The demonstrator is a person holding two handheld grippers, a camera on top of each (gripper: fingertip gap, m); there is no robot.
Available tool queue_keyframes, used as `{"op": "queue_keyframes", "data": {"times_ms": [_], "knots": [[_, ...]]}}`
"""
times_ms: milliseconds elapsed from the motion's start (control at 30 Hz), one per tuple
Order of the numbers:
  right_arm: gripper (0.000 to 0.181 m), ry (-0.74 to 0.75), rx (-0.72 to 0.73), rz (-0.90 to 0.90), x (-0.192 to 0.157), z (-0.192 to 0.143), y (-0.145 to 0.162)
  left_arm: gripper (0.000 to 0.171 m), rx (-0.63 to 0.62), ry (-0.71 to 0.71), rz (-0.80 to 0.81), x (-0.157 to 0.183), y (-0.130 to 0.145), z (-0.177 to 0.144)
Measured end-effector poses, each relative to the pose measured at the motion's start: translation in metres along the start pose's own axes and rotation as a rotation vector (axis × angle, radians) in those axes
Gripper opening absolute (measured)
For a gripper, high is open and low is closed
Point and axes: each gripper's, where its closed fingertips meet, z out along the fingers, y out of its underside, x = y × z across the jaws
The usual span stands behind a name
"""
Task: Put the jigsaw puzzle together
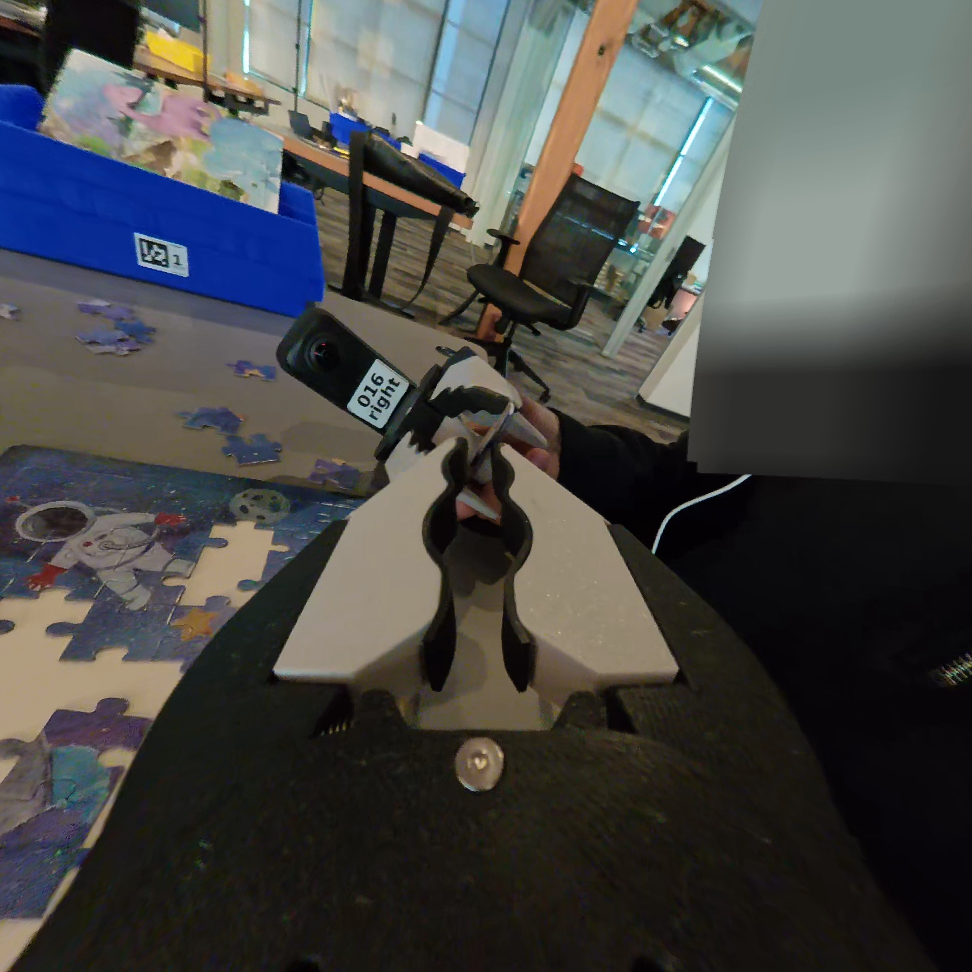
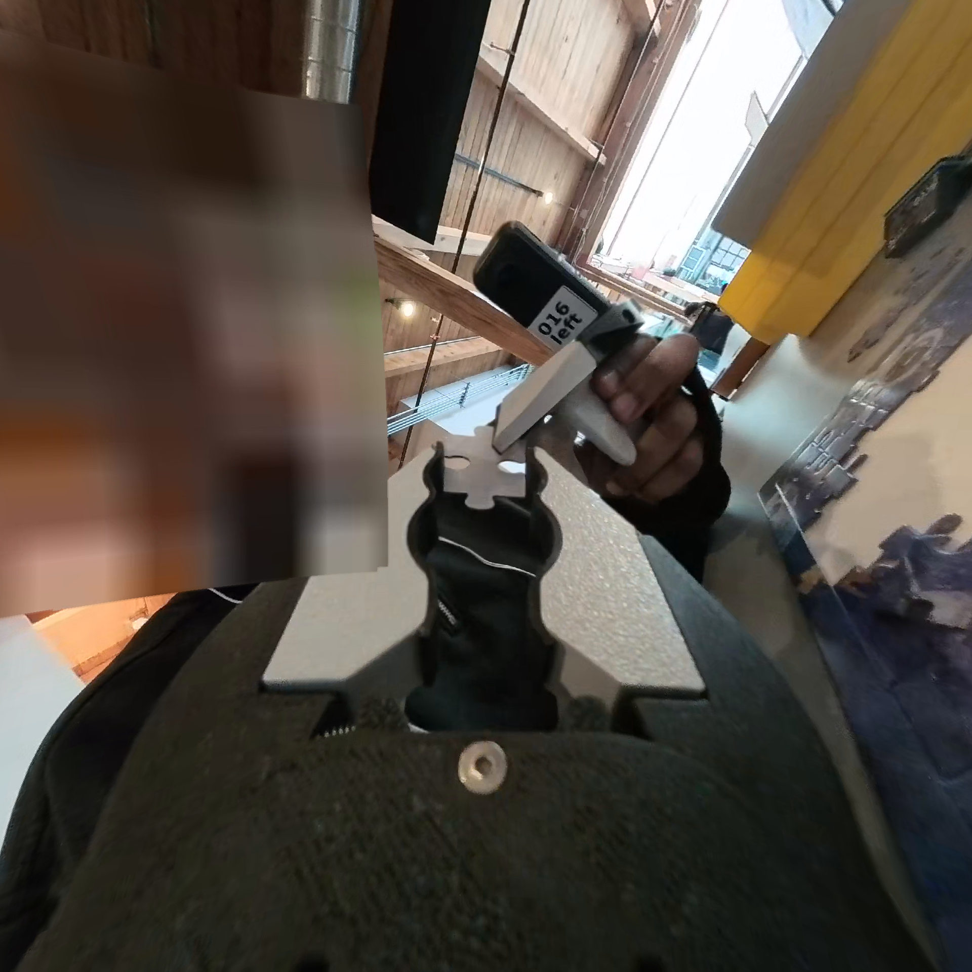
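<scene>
Jigsaw piece, grey-backed cardboard (image 2: 484, 476), is pinched by both right tongs (image 2: 486, 473) and left tongs (image 1: 481, 473), held aloft above the tabletop (image 1: 158, 378).

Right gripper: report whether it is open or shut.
Shut on the puzzle piece. In the right wrist view, the right gripper has its fingertips against opposite edges of the pale piece.

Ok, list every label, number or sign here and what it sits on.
I won't copy wording; the bearers:
White sticker with black code mark, on the blue bin's front wall.
White label on the black camera of the right tongs.
White label on the black camera of the left tongs.
</scene>
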Motion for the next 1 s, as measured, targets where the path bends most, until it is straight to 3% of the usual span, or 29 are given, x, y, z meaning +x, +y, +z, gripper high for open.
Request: {"op": "queue_keyframes", "data": {"times_ms": [100, 233, 300, 433, 533, 600, 767, 900, 1000], "knots": [[0.023, 0.073, 0.021, -0.034, 0.008, -0.007, -0.006, 0.003, -0.020, -0.032, -0.042, -0.009, 0.006, -0.002], [0.024, 0.294, 0.086, -0.260, 0.017, -0.029, -0.026, 0.000, 0.031, -0.038, -0.222, -0.026, 0.006, -0.009], [0.029, 0.486, 0.043, -0.507, 0.021, -0.036, -0.028, 0.000, 0.053, -0.030, -0.334, -0.036, 0.009, -0.013], [0.054, 0.946, -0.194, -1.157, 0.029, -0.037, -0.026, 0.000, 0.113, 0.052, -0.565, -0.043, 0.013, -0.015], [0.046, 1.144, -0.412, -1.532, 0.036, -0.032, -0.021, 0.000, 0.128, 0.081, -0.656, -0.046, 0.019, -0.013], [0.035, 1.210, -0.530, -1.675, 0.044, -0.028, -0.017, 0.000, 0.124, 0.079, -0.676, -0.048, 0.023, -0.012], [0.031, 1.279, -0.676, -1.763, 0.060, -0.028, -0.015, 0.000, 0.084, 0.074, -0.674, -0.045, 0.029, -0.010], [0.031, 1.257, -0.664, -1.716, 0.058, -0.027, -0.013, 0.000, 0.087, 0.100, -0.678, -0.042, 0.028, -0.012], [0.031, 1.320, -0.615, -1.627, 0.053, -0.040, -0.019, 0.010, 0.079, 0.050, -0.643, -0.048, 0.029, -0.018]]}}
